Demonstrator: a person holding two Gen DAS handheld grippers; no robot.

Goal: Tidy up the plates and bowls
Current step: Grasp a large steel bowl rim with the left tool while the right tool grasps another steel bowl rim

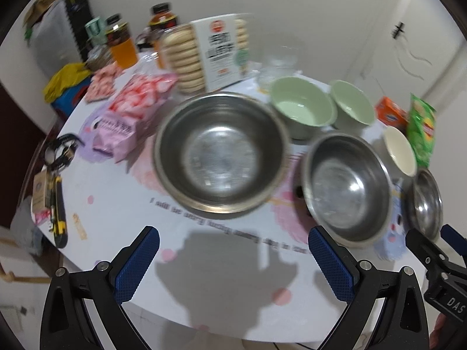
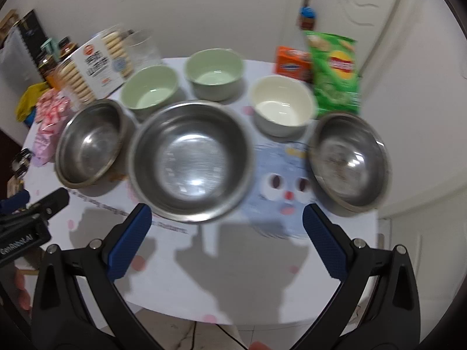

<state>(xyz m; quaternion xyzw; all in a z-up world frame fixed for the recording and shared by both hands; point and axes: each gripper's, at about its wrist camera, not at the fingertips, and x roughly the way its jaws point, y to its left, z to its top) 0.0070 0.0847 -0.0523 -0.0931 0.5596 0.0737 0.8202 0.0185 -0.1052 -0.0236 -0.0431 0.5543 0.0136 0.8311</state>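
Observation:
Three steel bowls stand on the round table: a left one (image 1: pixel 220 153) (image 2: pixel 90 143), a middle one (image 1: pixel 347 186) (image 2: pixel 189 160) and a right one (image 1: pixel 427 201) (image 2: pixel 348 160). Behind them stand two green bowls (image 1: pixel 302 108) (image 1: pixel 351 105) (image 2: pixel 150 90) (image 2: pixel 216 71) and a cream bowl (image 1: pixel 400 150) (image 2: pixel 281 108). My left gripper (image 1: pixel 233 246) is open and empty above the table's near edge, short of the left steel bowl. My right gripper (image 2: pixel 226 221) is open and empty just short of the middle steel bowl.
A biscuit box (image 1: pixel 216 49), jars (image 1: pixel 121 42), pink snack bags (image 1: pixel 131 110), an orange box (image 2: pixel 293 62) and a green crisp bag (image 2: pixel 335 73) crowd the table's back. Keys and a utility knife (image 1: pixel 57 204) lie at the left edge. A printed cloth (image 2: pixel 277 180) covers the table.

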